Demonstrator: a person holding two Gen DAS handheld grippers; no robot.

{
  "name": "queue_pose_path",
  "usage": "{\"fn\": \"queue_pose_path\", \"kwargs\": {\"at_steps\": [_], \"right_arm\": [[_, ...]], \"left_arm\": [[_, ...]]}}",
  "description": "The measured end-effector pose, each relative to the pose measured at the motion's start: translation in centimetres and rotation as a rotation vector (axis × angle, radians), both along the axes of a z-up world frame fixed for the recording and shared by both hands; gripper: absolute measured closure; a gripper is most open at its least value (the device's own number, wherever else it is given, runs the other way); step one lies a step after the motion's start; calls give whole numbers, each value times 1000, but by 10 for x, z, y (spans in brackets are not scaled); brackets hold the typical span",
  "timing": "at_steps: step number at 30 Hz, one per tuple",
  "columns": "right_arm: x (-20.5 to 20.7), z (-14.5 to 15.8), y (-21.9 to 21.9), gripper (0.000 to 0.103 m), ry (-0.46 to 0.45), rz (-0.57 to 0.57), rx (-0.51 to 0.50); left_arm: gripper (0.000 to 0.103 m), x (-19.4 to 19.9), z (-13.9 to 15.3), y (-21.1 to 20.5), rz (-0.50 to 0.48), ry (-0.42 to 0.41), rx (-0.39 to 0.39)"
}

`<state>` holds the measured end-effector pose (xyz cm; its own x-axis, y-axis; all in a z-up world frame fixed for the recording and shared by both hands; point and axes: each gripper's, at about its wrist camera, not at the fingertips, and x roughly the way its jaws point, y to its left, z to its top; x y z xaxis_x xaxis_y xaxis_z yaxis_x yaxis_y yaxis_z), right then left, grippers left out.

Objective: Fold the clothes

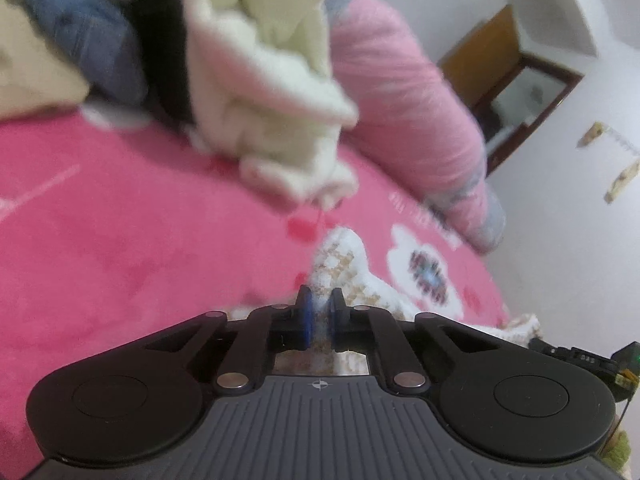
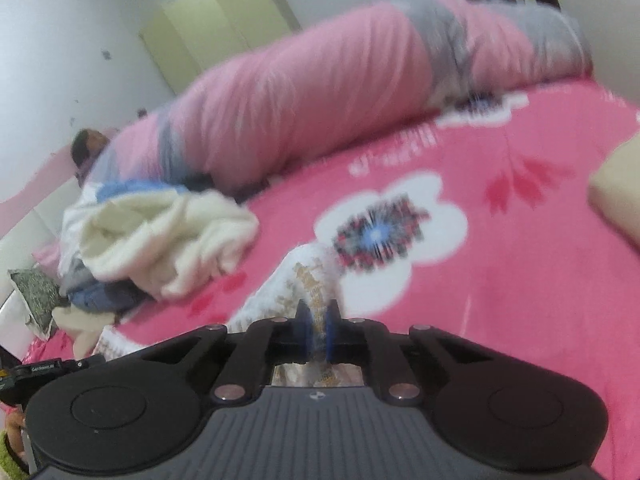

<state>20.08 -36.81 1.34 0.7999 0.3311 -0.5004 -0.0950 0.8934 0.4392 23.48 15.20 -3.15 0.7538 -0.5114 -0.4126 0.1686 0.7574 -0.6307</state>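
The left tool [image 1: 320, 300] has its blue pads pinched together on a fold of a white garment with a tan pattern [image 1: 344, 264], the cloth bunched between the fingers and trailing back under the tool's body. The right tool [image 2: 319, 314] is likewise clamped tight on the same patterned white cloth [image 2: 308, 276], which rises in a ridge just ahead of its fingers and spills away to its left. The garment lies on a bed covered by a bright pink blanket [image 1: 120, 248] printed with white flowers. Beyond it, farther across the bed, sits a heap of other clothes: cream fleece pieces [image 1: 264, 80] on top, with blue [image 1: 84, 40] and black fabric [image 1: 164, 40] beside them. A long, rolled pink and grey quilt [image 2: 320, 92] lies along the far edge of the bed, against white walls. Both views are motion-blurred.
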Motion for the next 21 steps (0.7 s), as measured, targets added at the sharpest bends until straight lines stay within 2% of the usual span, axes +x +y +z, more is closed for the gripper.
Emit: {"fn": "queue_pose_path", "kwargs": {"at_steps": [3, 5, 8, 10, 13, 14, 16, 18, 20, 21], "right_arm": [[4, 12, 1, 96, -50, 8, -4], [11, 11, 1, 96, -52, 11, -8], [31, -25, -2, 96, 23, 0, -25], [44, -55, -5, 96, 101, -14, -23], [48, -68, -4, 96, 113, -22, -16], [45, -60, -2, 96, 74, -13, -22], [40, -47, 1, 96, 12, 4, -37], [42, -50, 0, 96, 30, 5, -42], [48, -68, -1, 93, 94, -13, -60], [50, -77, -1, 86, 119, -27, -69]], "left_arm": [[97, -2, 11, 5, 13, -47, -8], [97, 4, 2, 5, 19, -25, 6], [97, 17, -24, 1, 22, 33, 40], [97, 16, -27, 3, 32, 33, 31], [97, 14, -26, 6, 50, 21, 9], [97, 13, -26, 7, 55, 18, 2], [97, 10, -22, 3, 56, -3, 44], [97, 10, -24, -4, 51, 1, 101], [95, 15, -34, -7, 39, 42, 119], [93, 16, -37, -7, 38, 52, 119]]}}
